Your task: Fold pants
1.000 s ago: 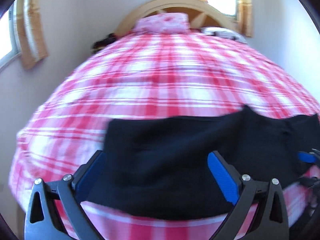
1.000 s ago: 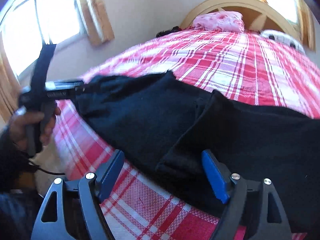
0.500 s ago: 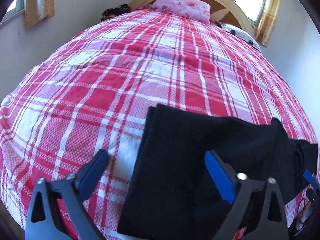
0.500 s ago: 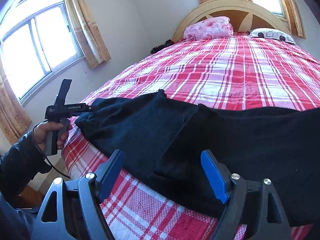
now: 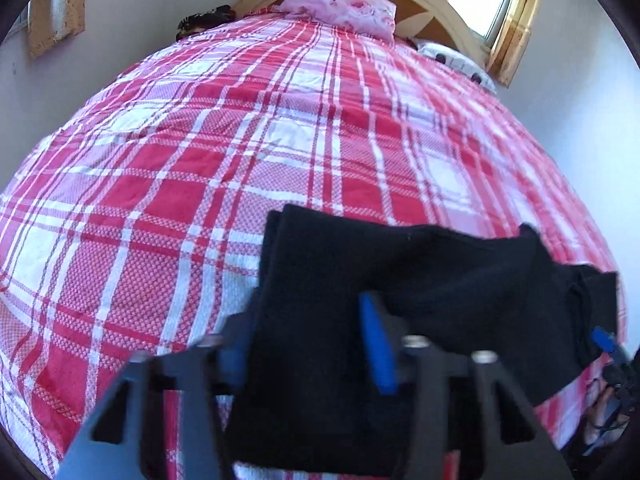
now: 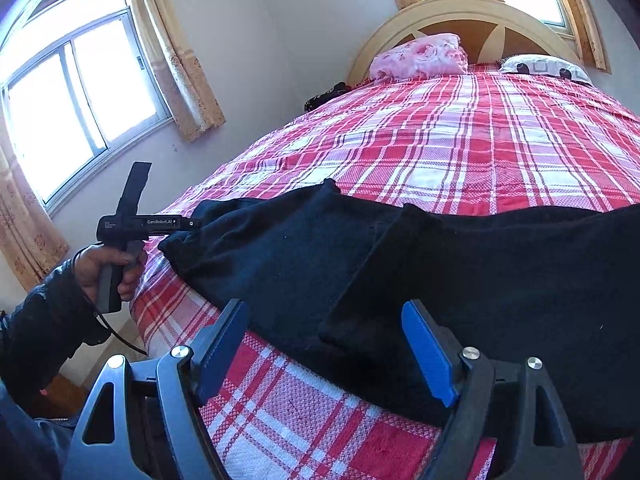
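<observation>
left gripper (image 5: 308,344) jaws pinch pants (image 5: 420,276).

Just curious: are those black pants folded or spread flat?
Partly folded: the black pants show one layer lapped over another on the bed.

The black pants (image 6: 460,264) look like matt, fuzzy knit cloth. The red-and-white checked bedspread (image 5: 248,152) is coarse woven fabric, and the arched cream headboard (image 6: 472,12) looks like smooth painted wood.

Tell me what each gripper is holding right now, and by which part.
Right gripper: nothing; jaws stand wide open astride the pants at their near edge. Left gripper: jaws half closed around the pants' end, fabric between them, but blur hides whether it is clamped.
</observation>
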Available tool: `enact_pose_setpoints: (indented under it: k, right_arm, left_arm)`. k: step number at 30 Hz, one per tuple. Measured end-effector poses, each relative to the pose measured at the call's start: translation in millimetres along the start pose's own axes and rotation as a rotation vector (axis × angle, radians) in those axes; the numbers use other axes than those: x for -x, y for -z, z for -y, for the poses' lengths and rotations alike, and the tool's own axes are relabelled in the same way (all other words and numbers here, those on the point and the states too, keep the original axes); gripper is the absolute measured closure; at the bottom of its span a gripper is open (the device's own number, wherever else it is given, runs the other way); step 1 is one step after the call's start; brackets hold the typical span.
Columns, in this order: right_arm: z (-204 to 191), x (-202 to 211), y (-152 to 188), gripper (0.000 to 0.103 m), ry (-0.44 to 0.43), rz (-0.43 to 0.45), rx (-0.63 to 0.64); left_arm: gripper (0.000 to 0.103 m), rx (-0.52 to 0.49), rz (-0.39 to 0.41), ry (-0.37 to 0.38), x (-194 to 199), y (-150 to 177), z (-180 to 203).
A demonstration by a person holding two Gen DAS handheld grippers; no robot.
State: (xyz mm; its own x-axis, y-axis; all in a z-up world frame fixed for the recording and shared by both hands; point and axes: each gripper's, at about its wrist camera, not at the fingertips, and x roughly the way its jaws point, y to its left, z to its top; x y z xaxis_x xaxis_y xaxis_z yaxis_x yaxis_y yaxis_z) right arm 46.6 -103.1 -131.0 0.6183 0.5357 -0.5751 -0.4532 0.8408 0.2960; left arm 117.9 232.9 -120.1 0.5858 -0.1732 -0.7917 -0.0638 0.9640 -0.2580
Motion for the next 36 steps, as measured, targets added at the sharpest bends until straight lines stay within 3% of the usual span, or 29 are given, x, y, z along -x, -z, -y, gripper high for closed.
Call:
enact_pose_setpoints:
  k: [1,8,16,25,29,36]
  right_arm:
    - [0,1,0,0.022,0.001,0.002,0.002]
    - [5,10,-1,0.022,0.003,0.037,-0.023]
    - [12,19,-1,0.022,0.02,0.055,-0.051]
    - [18,33,0,0.022,0.036,0.077,-0.067]
    - [20,42,0,0.022,0.036,0.082,-0.078]
    - [29,61,2,0.022,0.067,0.095,-0.099]
  left_arm:
    - [0.081,0.03,-0.008,0.054,3,0,-2]
    - [0.083,0.043,0.061,0.089,32,1,8]
    - [0.084,0.022,0.127,0.188,67,-8,39]
    - [0.084,0.041,0.136,0.309,81,-18,73]
    - [0.084,0.045,0.124,0.405,81,-21,99]
    - [0.084,-0.04,0.092,0.515,77,-24,155]
